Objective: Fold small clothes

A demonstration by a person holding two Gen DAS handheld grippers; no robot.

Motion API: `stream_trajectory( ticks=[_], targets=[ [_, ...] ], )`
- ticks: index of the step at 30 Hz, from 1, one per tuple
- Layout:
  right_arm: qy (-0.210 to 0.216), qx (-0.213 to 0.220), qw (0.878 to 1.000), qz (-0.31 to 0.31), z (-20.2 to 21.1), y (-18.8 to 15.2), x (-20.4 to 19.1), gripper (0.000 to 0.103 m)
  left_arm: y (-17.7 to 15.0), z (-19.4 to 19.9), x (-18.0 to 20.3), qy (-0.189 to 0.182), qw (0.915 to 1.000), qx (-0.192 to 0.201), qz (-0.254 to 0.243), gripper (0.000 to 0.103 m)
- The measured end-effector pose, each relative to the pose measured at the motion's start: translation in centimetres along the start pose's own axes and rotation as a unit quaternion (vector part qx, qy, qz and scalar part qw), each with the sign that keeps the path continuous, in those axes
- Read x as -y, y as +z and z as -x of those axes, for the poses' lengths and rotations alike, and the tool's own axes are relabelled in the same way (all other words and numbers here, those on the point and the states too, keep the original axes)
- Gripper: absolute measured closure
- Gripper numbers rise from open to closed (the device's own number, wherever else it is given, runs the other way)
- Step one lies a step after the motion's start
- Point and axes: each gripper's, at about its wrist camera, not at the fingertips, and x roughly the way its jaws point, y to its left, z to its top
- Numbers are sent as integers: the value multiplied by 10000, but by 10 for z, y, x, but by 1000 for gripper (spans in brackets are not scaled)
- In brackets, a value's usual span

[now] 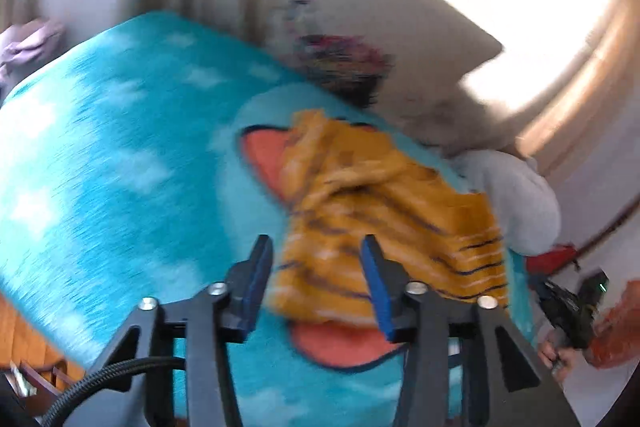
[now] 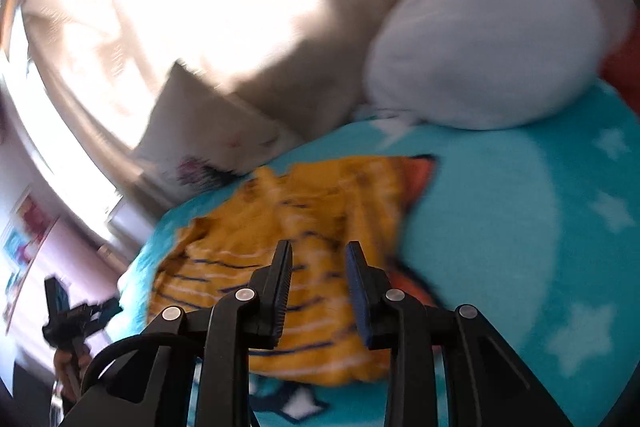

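A small mustard-yellow garment with dark and white stripes lies crumpled on a turquoise star-patterned blanket. My left gripper is open and empty, held above the garment's near edge. In the right wrist view the same garment lies on the blanket, and my right gripper is open and empty above it. The right gripper also shows at the right edge of the left wrist view, and the left gripper shows at the left edge of the right wrist view. Both views are motion-blurred.
A beige printed pillow leans at the bed's far side before bright curtains. A pale grey cushion lies on the blanket beside the garment. A lilac cloth lies at far left. Wooden floor shows below the bed edge.
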Motion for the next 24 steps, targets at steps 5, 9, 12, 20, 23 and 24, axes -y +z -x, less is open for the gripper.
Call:
stream_trajectory(
  ticks=[5,9,12,20,23,24],
  targets=[
    [521,-702,9955,374,-70,4,-36,72,8,-64,64,-525,9942,-541,-763,53],
    [297,-1097,9925,461,-132,12,-46,72,18,-119,84,-364,9898,-825,-1100,53],
    [-234,-1118,9910,692,-161,21,-44,72,40,-154,69,182,9931,-707,-922,53],
    [-598,-1119,9910,436,-197,45,-5,76,70,-180,8,143,9976,-680,-22,53],
    [-780,-1021,9906,474,-201,49,0,76,72,-181,4,28,9975,-689,130,53],
    [-825,-984,9906,478,-202,49,1,76,73,-179,1,-35,9973,-702,210,53]
  ],
)
